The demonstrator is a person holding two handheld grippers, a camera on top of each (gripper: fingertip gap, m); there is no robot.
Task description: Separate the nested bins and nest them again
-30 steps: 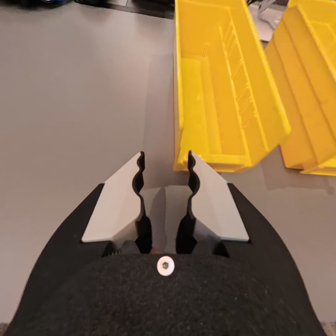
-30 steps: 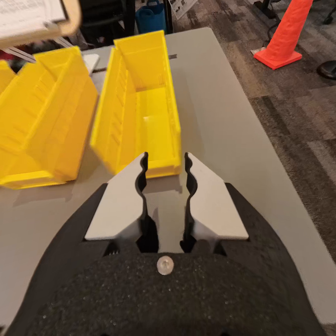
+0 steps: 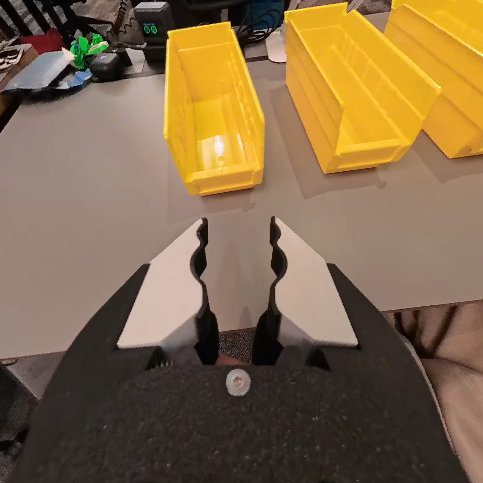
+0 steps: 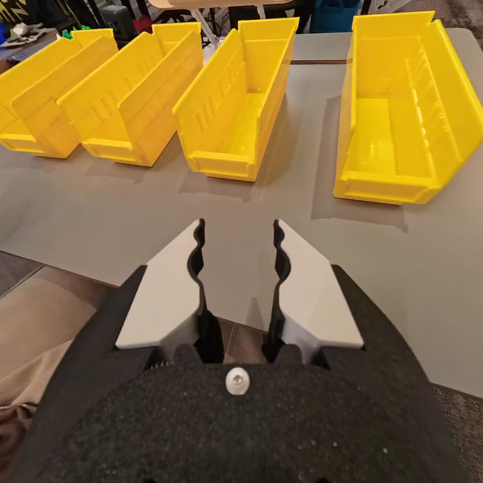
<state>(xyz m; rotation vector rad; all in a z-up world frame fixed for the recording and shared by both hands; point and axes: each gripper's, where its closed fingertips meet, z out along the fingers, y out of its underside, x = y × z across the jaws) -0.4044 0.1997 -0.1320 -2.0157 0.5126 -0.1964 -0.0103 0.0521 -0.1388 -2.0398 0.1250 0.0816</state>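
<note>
Several yellow plastic bins stand apart in a row on the grey table [image 4: 392, 274], open tops up. The right wrist view shows the far left bin [image 4: 52, 104], a second [image 4: 136, 104], a third [image 4: 235, 109] and, across a wider gap, the far right one [image 4: 400, 117]. The left wrist view shows the leftmost bin [image 3: 217, 125] straight ahead, another [image 3: 350, 91] to its right and a third [image 3: 449, 78] at the frame edge. My left gripper [image 3: 239, 222] is open and empty, short of the leftmost bin. My right gripper [image 4: 239, 223] is open and empty, short of the gap before the far right bin.
The table's near edge [image 3: 392, 305] runs under both grippers, with tan cloth on a person's leg [image 3: 449, 379] below it. Behind the table lie a black device with green lights [image 3: 153, 28], green scraps [image 3: 87, 48] and a dark blue sheet [image 3: 44, 70].
Both grippers have drawn back from the bins to the table's near edge and opened slightly wider. More bins now show in each view.
</note>
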